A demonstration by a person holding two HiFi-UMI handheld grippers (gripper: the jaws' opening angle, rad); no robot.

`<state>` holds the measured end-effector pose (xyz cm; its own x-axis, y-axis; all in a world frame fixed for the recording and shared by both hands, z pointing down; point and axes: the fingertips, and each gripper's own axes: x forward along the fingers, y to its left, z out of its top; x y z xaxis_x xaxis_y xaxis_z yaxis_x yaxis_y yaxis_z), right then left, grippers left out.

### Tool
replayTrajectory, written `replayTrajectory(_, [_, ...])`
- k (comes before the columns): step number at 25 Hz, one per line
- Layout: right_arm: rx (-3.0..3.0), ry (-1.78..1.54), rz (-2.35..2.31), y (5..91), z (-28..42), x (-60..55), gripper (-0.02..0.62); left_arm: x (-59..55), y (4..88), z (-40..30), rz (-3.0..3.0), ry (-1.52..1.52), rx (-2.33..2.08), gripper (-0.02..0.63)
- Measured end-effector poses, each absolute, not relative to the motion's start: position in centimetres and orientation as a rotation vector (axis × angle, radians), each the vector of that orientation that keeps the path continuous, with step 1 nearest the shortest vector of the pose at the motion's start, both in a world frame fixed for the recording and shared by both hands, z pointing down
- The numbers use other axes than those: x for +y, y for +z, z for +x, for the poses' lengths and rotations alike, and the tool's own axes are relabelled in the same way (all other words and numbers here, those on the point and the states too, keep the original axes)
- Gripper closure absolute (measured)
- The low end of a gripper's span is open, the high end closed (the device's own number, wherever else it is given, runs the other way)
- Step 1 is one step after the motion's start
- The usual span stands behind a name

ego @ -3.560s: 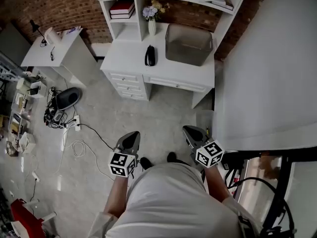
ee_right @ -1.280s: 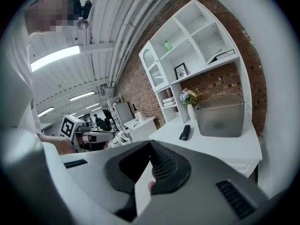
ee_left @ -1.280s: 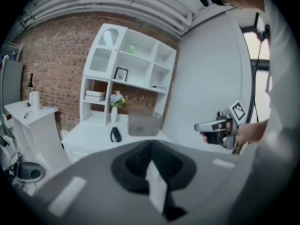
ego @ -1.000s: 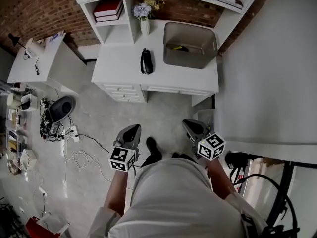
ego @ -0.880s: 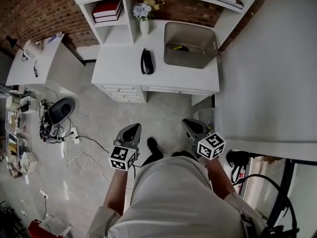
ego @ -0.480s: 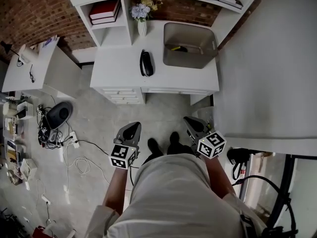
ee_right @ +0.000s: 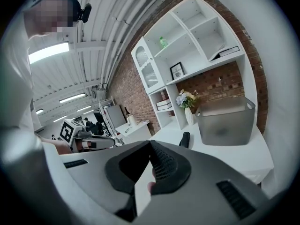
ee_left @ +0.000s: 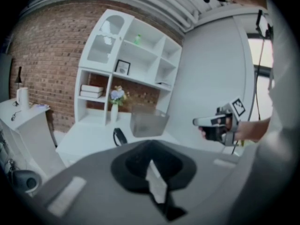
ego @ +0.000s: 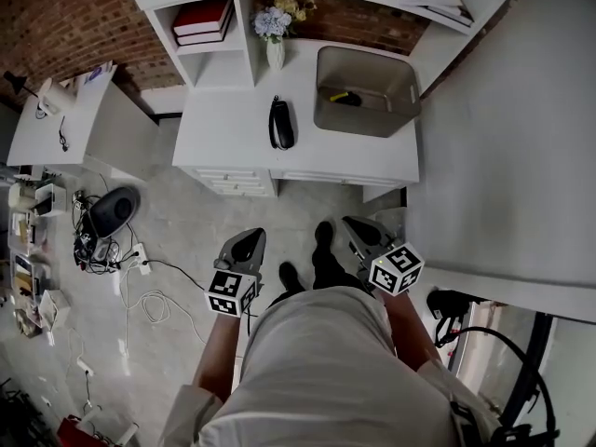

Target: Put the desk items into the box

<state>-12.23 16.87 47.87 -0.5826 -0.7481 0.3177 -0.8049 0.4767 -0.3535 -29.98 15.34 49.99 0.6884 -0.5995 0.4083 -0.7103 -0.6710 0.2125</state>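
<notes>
A black handset-shaped item lies on the white desk, apart from the grey translucent box at the desk's right end. A small yellow and black item lies inside the box. My left gripper and right gripper are held at waist height over the floor, well short of the desk, both shut and empty. The left gripper view shows its jaws closed, with the black item and the box ahead. The right gripper points at the box.
A vase of flowers and red books stand in the shelf unit behind the desk. A second white table stands to the left, with cables and a black device on the floor. A white wall panel runs along the right.
The person has stepped toward the desk, one foot now forward. Desk and box sit slightly differently in view. Both grippers stay shut at waist height.
</notes>
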Motion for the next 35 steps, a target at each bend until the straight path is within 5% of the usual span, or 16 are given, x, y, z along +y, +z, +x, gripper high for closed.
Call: replayTrajectory(35, [-2.686,0.792,0.945,51.3,-1.5,-1.7,0.594,-1.7,52.0,-17.8,2.36,0.497,-1.303,0.603])
